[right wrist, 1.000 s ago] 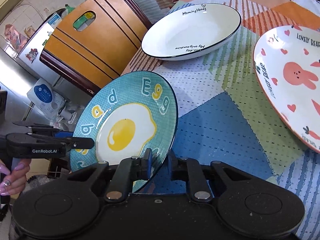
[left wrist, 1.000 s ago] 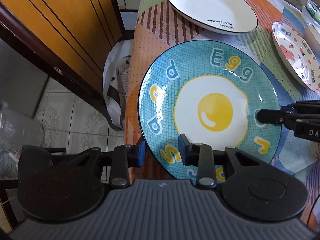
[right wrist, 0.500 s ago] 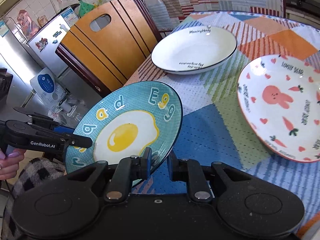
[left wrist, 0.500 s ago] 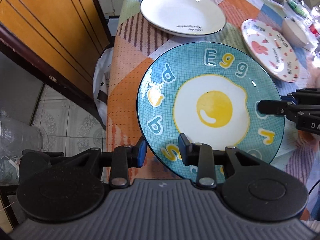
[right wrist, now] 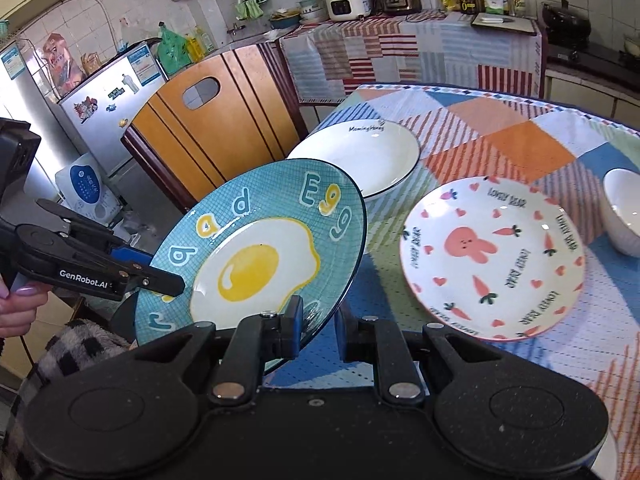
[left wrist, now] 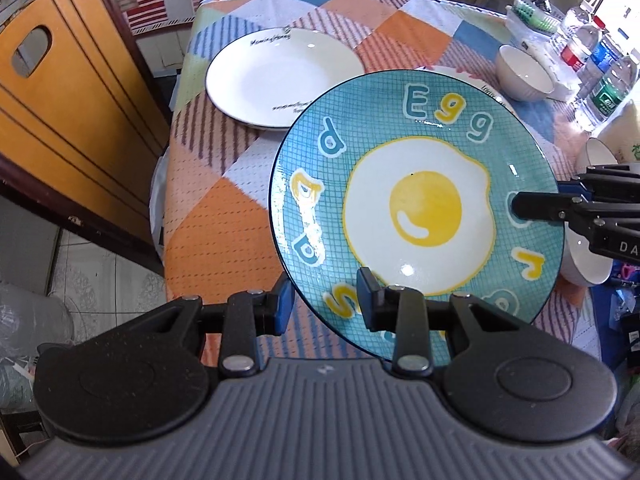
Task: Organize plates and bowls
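While we hold the egg plate (left wrist: 420, 208) between our two grippers, it hangs tilted in the air above the near left corner of the table (left wrist: 224, 240), clear of the patchwork cloth. It is a round teal plate with a fine grid, a dark rim, a fried egg painted in the middle and coloured letters around the border, "Egg" among them. Our left gripper (left wrist: 324, 304) is clamped on its near edge, one finger under the rim and one on the face; our right gripper (right wrist: 318, 326) is likewise closed on the opposite edge, pinching the rim between its pads. From the left wrist view the plate hides nearly all of the bunny plate (right wrist: 492, 258), of which only a sliver shows behind it, and part of a bowl on the right; our own gripper body covers the plate's lowest edge. Left of the table a wooden chair back (right wrist: 208, 120) stands close to the edge. Going rightward on the cloth, the white plate (right wrist: 360, 156) with a dark rim lies flat near the far left edge, the bunny plate lies flat just right of it without touching, and a white bowl (right wrist: 624, 212) is cut off at the frame edge. Bare cloth lies open between and beyond these dishes.
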A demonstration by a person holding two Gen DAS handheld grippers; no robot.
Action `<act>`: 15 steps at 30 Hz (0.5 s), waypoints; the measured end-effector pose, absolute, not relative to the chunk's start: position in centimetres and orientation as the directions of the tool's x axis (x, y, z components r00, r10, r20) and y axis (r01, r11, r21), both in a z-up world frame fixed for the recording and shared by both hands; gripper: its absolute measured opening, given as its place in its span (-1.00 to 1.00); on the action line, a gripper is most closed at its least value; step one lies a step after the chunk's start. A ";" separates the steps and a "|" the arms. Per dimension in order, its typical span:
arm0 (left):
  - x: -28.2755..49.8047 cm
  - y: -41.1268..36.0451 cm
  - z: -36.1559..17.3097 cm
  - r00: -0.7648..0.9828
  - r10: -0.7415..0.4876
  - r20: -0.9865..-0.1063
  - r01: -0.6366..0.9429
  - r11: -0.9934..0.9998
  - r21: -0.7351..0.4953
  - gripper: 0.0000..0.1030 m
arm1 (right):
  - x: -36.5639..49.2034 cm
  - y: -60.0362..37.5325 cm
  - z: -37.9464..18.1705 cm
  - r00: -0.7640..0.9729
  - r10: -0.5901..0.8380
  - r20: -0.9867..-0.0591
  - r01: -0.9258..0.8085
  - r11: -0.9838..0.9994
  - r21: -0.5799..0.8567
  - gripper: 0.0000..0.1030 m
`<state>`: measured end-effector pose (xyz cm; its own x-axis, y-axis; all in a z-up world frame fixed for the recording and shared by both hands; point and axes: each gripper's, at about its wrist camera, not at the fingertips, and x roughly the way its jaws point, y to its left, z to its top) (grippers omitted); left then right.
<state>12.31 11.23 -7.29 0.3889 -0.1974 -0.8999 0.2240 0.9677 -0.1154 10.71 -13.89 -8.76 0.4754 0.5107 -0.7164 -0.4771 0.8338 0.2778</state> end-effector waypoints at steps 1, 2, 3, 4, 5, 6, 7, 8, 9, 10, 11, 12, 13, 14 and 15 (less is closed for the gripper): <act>12.6 10.8 -7.2 0.389 -0.203 -0.899 0.232 0.966 -0.117 -0.39 | 10.7 -14.3 -8.6 0.481 0.506 -0.716 -0.473 0.837 0.274 -0.60; 12.8 10.4 -7.0 0.385 -0.209 -0.899 0.240 0.963 -0.121 -0.39 | 10.7 -14.7 -8.4 0.488 0.501 -0.715 -0.472 0.840 0.268 -0.60; 13.1 10.0 -6.9 0.377 -0.218 -0.900 0.244 0.961 -0.130 -0.39 | 10.7 -15.1 -8.2 0.493 0.496 -0.715 -0.474 0.842 0.257 -0.60; 13.3 9.7 -6.9 0.372 -0.227 -0.900 0.248 0.959 -0.140 -0.39 | 10.5 -15.5 -8.0 0.501 0.490 -0.713 -0.473 0.845 0.248 -0.59; 13.5 9.3 -6.9 0.369 -0.239 -0.898 0.253 0.956 -0.150 -0.39 | 10.4 -16.0 -7.8 0.510 0.489 -0.708 -0.466 0.849 0.250 -0.60; 13.7 9.1 -6.9 0.365 -0.248 -0.898 0.257 0.953 -0.158 -0.39 | 10.4 -16.5 -7.7 0.516 0.486 -0.705 -0.460 0.852 0.251 -0.60; 13.9 8.6 -6.9 0.360 -0.254 -0.898 0.263 0.951 -0.164 -0.39 | 10.3 -16.8 -7.6 0.522 0.482 -0.704 -0.455 0.855 0.248 -0.60; 14.2 8.3 -7.1 0.358 -0.260 -0.897 0.267 0.949 -0.168 -0.39 | 10.3 -17.2 -7.5 0.527 0.477 -0.704 -0.448 0.859 0.246 -0.60; 14.4 7.9 -7.1 0.357 -0.264 -0.896 0.271 0.947 -0.171 -0.39 | 10.4 -17.5 -7.5 0.530 0.470 -0.706 -0.442 0.864 0.242 -0.60; 14.8 7.5 -7.2 0.355 -0.267 -0.896 0.275 0.946 -0.172 -0.39 | 10.4 -17.8 -7.4 0.534 0.461 -0.709 -0.438 0.868 0.235 -0.60; 15.1 7.1 -7.3 0.355 -0.268 -0.896 0.280 0.944 -0.172 -0.39 | 10.5 -18.1 -7.4 0.538 0.455 -0.710 -0.432 0.872 0.231 -0.60; 15.4 6.6 -7.3 0.357 -0.267 -0.895 0.286 0.944 -0.168 -0.39 | 10.6 -18.4 -7.4 0.541 0.448 -0.711 -0.426 0.875 0.227 -0.60; 15.7 6.0 -7.3 0.365 -0.262 -0.893 0.295 0.943 -0.156 -0.39 | 10.7 -18.7 -7.5 0.545 0.438 -0.715 -0.420 0.881 0.220 -0.60; 16.0 5.5 -7.3 0.373 -0.256 -0.892 0.301 0.943 -0.145 -0.39 | 10.9 -19.1 -7.6 0.548 0.427 -0.719 -0.410 0.887 0.214 -0.60; 16.4 4.9 -7.3 0.375 -0.255 -0.891 0.305 0.942 -0.141 -0.39 | 11.1 -19.5 -7.8 0.551 0.423 -0.720 -0.397 0.891 0.220 -0.59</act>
<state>16.36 4.91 -7.32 0.3750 -0.2551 -0.8913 0.3047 0.9419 -0.1414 11.13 -19.50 -7.77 0.5507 0.4231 -0.7195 -0.3967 0.8911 0.2204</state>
